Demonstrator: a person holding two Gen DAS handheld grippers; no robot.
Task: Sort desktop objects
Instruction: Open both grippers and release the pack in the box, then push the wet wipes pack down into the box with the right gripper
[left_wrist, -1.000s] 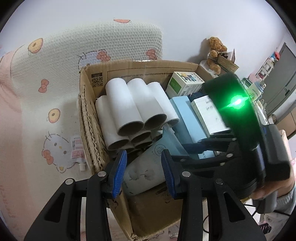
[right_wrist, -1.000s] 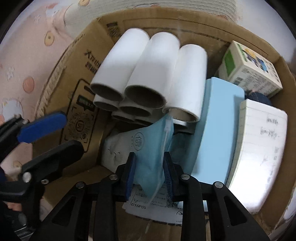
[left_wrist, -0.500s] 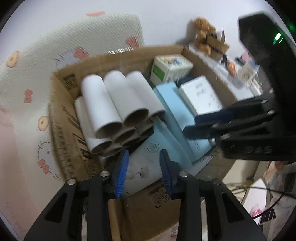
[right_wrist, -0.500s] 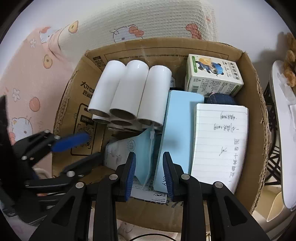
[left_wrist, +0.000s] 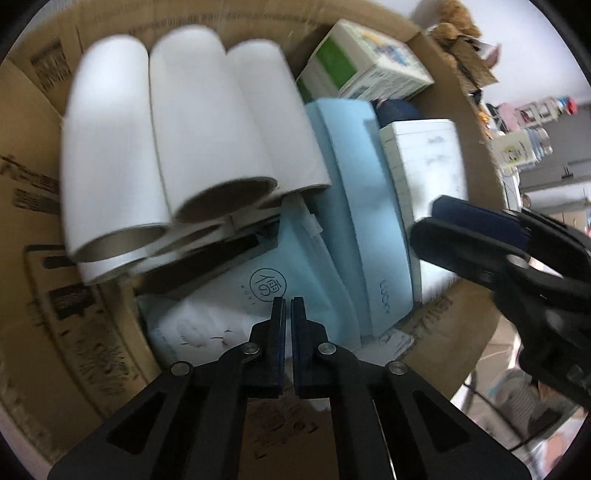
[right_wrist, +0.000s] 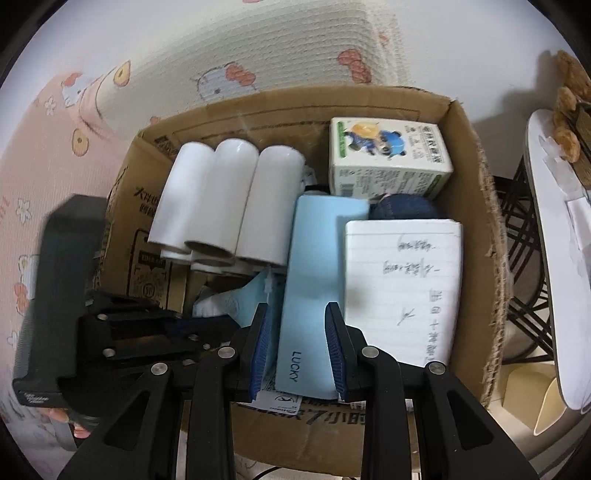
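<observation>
Since a second ago, left gripper (left_wrist: 288, 301) has dropped closer into the cardboard box (right_wrist: 476, 206) and its jaws, then spread wide over the pouch, now stand pressed together with only a sliver between the pads. Nothing visible between them. Its tips hover over the pale blue-and-white pouch (left_wrist: 236, 314), the one with a round printed mark; contact cannot be judged, view is blurred.

Right gripper (right_wrist: 297, 332) has drawn back and higher than before: the whole box now shows in its view, where earlier it sat tight over the contents. Its blue pads stand at a narrow gap, framing the light blue case (right_wrist: 317, 273) marked LUCKY; they appear to hang above the case, not on it, and no object is clamped. The pouch it was pinching a second ago lies loose now, left of the case.

Box contents, right wrist view: white paper tubes (right_wrist: 221, 206) stacked at left, several rows deep, open ends facing the camera. Light blue case runs down the middle. Lined notepad (right_wrist: 402, 288) with handwriting at right, touching the case. Green-and-white carton (right_wrist: 388, 162) at far right corner; dark blue fabric item (right_wrist: 402, 208) just below it, partly under the notepad.

Box rests on a pink cartoon-print mat (right_wrist: 44, 155).
</observation>
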